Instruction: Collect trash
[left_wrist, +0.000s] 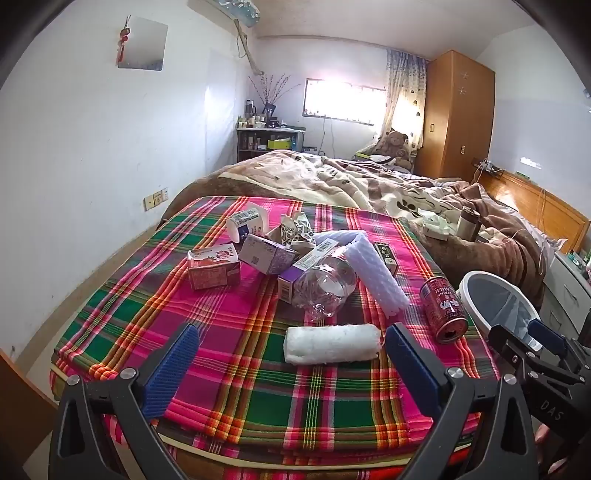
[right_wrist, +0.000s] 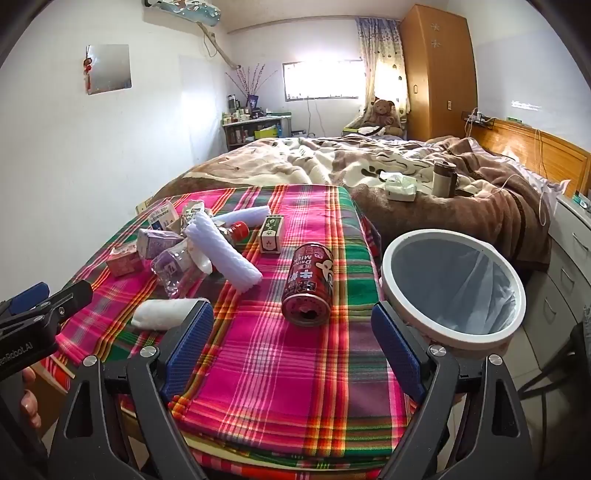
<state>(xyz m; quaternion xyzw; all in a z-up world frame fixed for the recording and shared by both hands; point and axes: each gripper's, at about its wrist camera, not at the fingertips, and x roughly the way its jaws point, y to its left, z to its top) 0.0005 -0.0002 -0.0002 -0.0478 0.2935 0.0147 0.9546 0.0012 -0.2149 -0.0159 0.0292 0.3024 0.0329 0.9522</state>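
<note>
Trash-strewn plaid cloth (left_wrist: 229, 354) on bed

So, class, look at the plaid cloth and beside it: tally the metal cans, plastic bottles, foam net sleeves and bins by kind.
Red metal drink can: 1
Clear plastic bottle: 1
White foam net sleeves: 2
White round bin: 1
Total: 5
</note>
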